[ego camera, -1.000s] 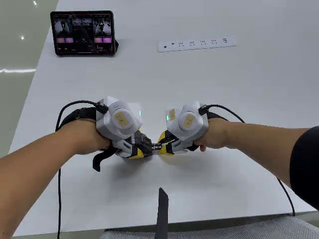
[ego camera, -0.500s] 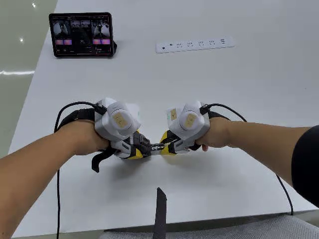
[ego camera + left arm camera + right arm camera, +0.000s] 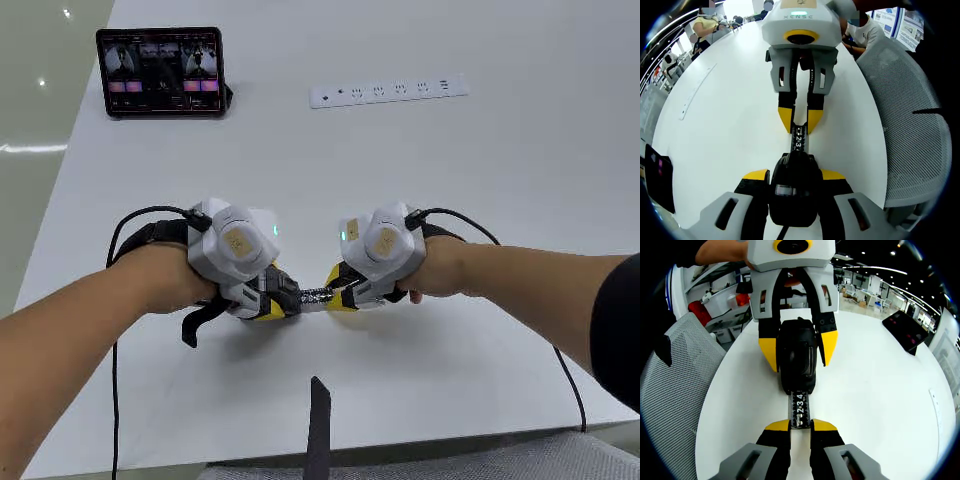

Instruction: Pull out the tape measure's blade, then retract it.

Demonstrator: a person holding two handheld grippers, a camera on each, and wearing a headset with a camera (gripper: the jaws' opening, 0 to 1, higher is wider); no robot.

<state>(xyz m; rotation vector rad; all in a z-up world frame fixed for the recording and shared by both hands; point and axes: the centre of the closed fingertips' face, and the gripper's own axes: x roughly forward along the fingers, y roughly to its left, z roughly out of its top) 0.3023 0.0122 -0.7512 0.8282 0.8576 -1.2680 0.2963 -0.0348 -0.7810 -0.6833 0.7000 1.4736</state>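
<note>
The black tape measure (image 3: 793,192) is over the white surface (image 3: 420,170), clamped in the left hand-held gripper (image 3: 794,175). The right hand-held gripper (image 3: 800,426) pinches the end of its short exposed blade (image 3: 800,410). Farther away on the surface lie a tablet (image 3: 162,70) and a power strip (image 3: 388,91). A mesh chair (image 3: 910,125) stands beside.

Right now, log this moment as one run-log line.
left gripper: shut on tape measure | right gripper: shut on blade | blade: short stretch out between grippers
</note>
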